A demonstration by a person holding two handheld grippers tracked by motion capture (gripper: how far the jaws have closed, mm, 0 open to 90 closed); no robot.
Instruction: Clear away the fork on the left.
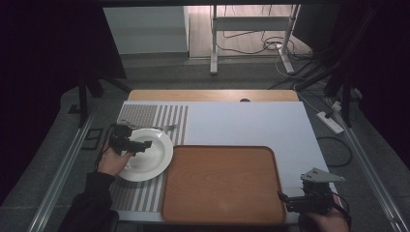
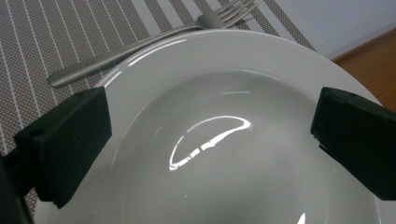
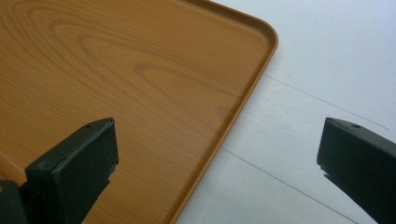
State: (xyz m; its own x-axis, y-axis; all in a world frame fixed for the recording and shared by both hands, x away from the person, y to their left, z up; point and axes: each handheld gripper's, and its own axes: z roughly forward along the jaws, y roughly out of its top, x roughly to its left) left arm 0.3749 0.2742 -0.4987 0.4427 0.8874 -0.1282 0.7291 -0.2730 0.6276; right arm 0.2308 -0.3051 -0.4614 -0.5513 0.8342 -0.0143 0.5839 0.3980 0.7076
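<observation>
The plate (image 1: 147, 155) lies on the striped placemat (image 1: 140, 116) at the left side of the table (image 1: 241, 121). The fork (image 1: 154, 127) lies on the placemat just behind the plate, along its far rim. The tray (image 1: 222, 183) lies to the right of the plate, close beside it, near the front edge. The left gripper (image 1: 145, 144) is over the plate. The right gripper (image 1: 283, 197) is at the front right corner of the tray.
</observation>
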